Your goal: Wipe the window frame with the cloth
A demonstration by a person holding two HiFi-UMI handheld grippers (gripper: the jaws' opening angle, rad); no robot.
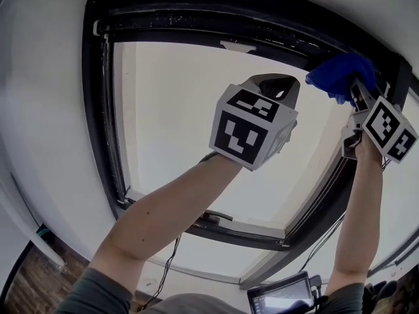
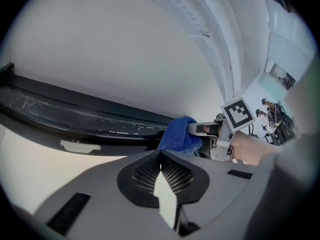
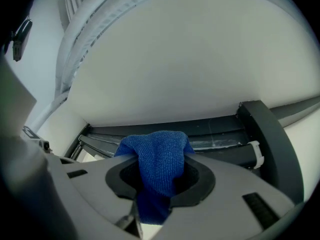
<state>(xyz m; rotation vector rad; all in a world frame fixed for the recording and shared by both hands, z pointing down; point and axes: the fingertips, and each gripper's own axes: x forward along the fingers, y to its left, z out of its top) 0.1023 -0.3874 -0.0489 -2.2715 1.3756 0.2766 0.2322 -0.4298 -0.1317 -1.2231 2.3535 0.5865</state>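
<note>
The black window frame point(image 1: 196, 18) fills the head view, with bright glass inside it. A blue cloth point(image 1: 337, 74) is pressed to the frame's top bar near the upper right corner, and my right gripper point(image 1: 353, 91) is shut on it. In the right gripper view the cloth point(image 3: 160, 151) bulges out between the jaws, just below the top bar point(image 3: 215, 131). My left gripper point(image 1: 278, 84) hangs in front of the glass, left of the cloth, jaws shut on nothing. The left gripper view has its tips point(image 2: 160, 156) below the top bar point(image 2: 75, 116), with the cloth point(image 2: 179, 134) and right gripper point(image 2: 205, 129) beyond.
White wall surrounds the window recess. A white tab point(image 1: 237, 46) sits on the top bar and a white clip point(image 3: 256, 154) on the right post. A handle point(image 1: 216, 214) lies on the bottom bar. Below are a screen point(image 1: 281, 296) and a cable point(image 1: 167, 267).
</note>
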